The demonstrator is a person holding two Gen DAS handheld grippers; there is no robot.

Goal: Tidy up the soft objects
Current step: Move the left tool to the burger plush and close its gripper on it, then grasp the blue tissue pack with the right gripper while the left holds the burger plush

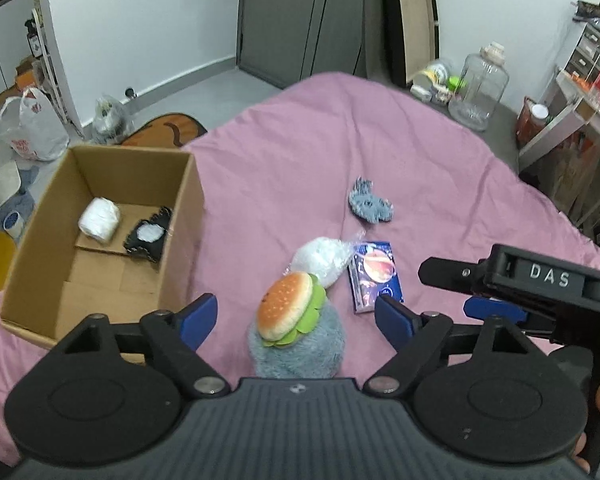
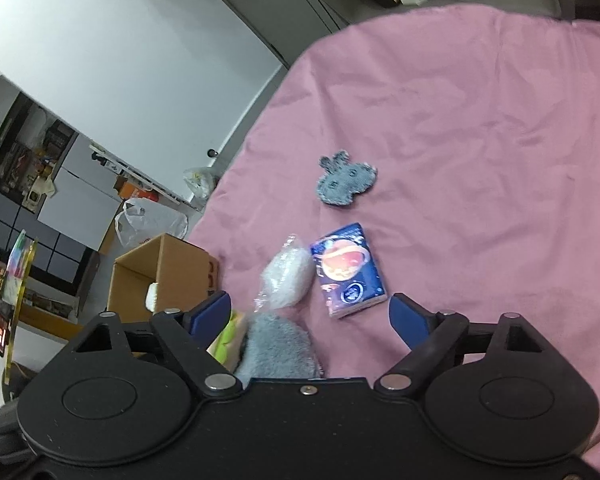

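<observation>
A plush burger (image 1: pixel 290 308) rests on a grey fluffy toy (image 1: pixel 296 354) on the pink sheet (image 1: pixel 380 140). My left gripper (image 1: pixel 298 314) stands open around the burger, its blue pads clear of it on both sides. Just beyond lie a clear bag of white stuffing (image 1: pixel 322 260), a blue tissue pack (image 1: pixel 374 276) and a grey knitted bunny face (image 1: pixel 370 202). My right gripper (image 2: pixel 312 312) is open too, hovering over the grey fluffy toy (image 2: pixel 278 344), the bag (image 2: pixel 288 280) and the tissue pack (image 2: pixel 346 272), touching none. The bunny face (image 2: pixel 346 182) lies further off.
An open cardboard box (image 1: pixel 180 216) sits on the bed's left side, holding a white roll (image 1: pixel 99 220) and a black item (image 1: pixel 148 236). On the floor beyond are plastic bags (image 1: pixel 32 128) and a big clear jar (image 1: pixel 480 88). Shelves stand at right.
</observation>
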